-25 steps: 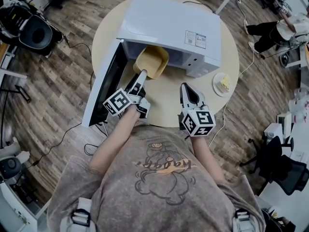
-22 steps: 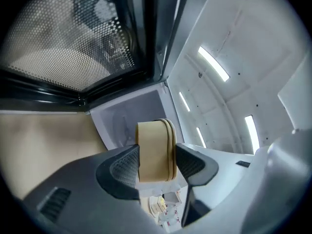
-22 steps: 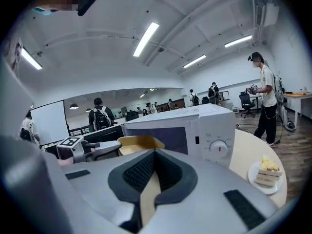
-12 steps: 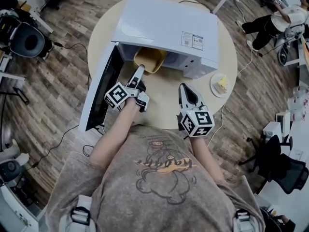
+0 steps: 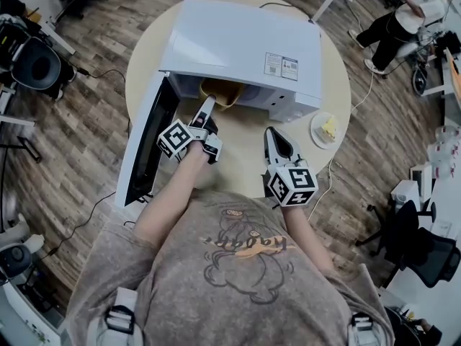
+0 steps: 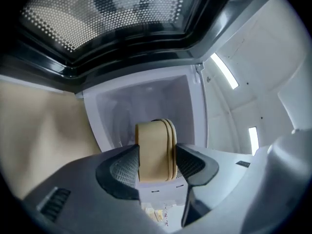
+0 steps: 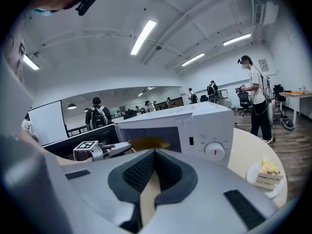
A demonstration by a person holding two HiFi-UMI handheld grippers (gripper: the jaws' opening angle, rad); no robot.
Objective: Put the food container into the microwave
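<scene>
My left gripper (image 5: 208,111) pinches the rim of the tan plastic food container (image 5: 222,91), holding it level, partway inside the white metal microwave (image 5: 245,42). My right gripper (image 5: 277,138), jaws closed on nothing, hangs nearer, rightward, out of the way.

Yellow food container (image 5: 220,92) partly inside white microwave (image 5: 238,45); microwave door (image 5: 148,146) open left.

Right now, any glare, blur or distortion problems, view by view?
Head view: fisheye bends the floor, light is even, the microwave is sharp. Left gripper view: heavy dark vignette, the food container is crisp, the cavity behind it hazy. Right gripper view: ceiling lights glare, the walls bow, the fingers block the lower frame.
</scene>
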